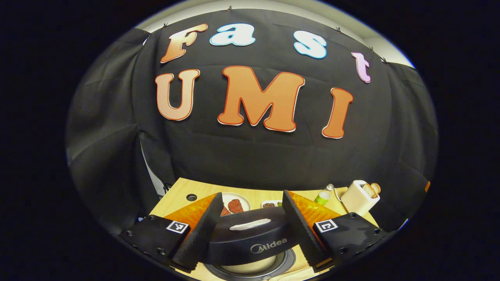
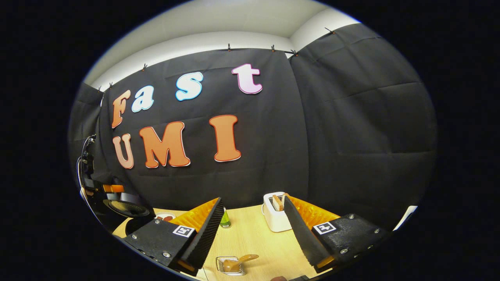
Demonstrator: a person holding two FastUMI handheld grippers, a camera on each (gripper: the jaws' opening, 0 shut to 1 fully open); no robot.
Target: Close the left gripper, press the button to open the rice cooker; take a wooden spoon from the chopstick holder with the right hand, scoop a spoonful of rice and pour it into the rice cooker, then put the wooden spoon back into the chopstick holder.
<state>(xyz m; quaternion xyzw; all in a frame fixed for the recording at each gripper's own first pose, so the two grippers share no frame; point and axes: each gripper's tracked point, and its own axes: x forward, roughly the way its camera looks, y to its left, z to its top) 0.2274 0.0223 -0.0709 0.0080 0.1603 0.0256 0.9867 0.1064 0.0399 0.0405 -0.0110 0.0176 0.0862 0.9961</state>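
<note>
In the left gripper view, the left gripper [image 1: 250, 230] has its jaws spread wide, and the rice cooker [image 1: 250, 238] sits between them with its black lid raised over the pot. In the right gripper view, the right gripper [image 2: 254, 234] also has its jaws open and empty; the wooden spoon [image 2: 238, 262] lies in a small clear dish [image 2: 230, 266] on the surface just below and between them, with a white toaster [image 2: 276, 212] beyond.

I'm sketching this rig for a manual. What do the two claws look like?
Both match. The left claw and the right claw each have two black wedge-shaped fingers with finely ribbed inner faces, backed by orange textured plastic. Each finger sits on a black block with silver screws and a small square black-and-white marker. No cables or sleeves are visible.
</note>
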